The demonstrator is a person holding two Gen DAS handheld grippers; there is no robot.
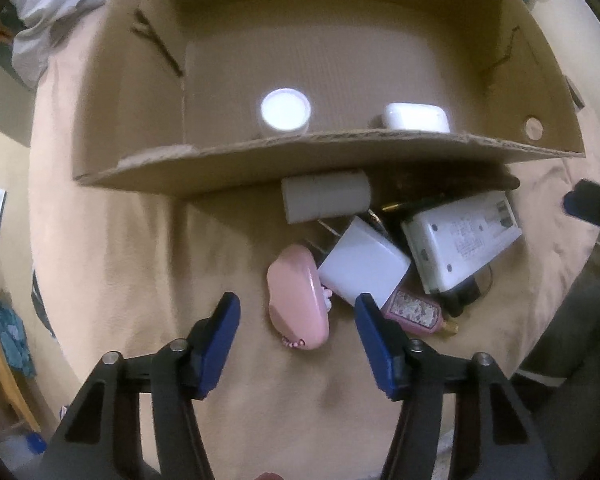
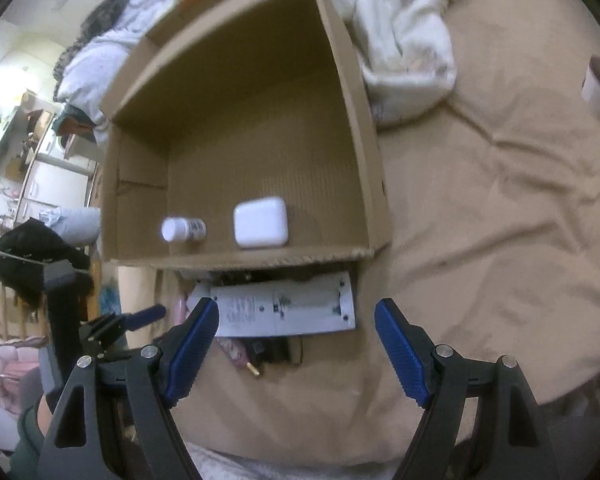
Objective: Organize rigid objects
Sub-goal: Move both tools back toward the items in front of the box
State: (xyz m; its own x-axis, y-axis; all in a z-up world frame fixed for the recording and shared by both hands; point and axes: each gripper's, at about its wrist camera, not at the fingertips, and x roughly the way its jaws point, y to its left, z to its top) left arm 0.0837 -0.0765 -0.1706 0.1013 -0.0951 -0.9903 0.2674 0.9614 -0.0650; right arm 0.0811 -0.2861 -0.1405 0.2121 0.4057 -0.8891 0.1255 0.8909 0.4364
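An open cardboard box (image 1: 148,168) (image 2: 364,128) stands on a tan blanket. Inside it are a white pill bottle (image 1: 285,111) (image 2: 183,229) and a white earbud case (image 1: 416,117) (image 2: 261,222). In front of the box lies a pile: a pink case (image 1: 298,308), a white charger block (image 1: 364,268), a white cylinder (image 1: 326,197), a white power strip (image 1: 460,240) (image 2: 288,310) and a pink patterned bottle (image 1: 414,314). My left gripper (image 1: 298,312) is open, its fingers on either side of the pink case. My right gripper (image 2: 296,316) is open over the power strip.
The tan blanket (image 2: 500,220) covers the surface. Crumpled white cloth (image 2: 404,32) lies beside the box at the back right. The right gripper's blue tip (image 1: 576,202) shows at the right edge of the left wrist view. Room furniture sits far left.
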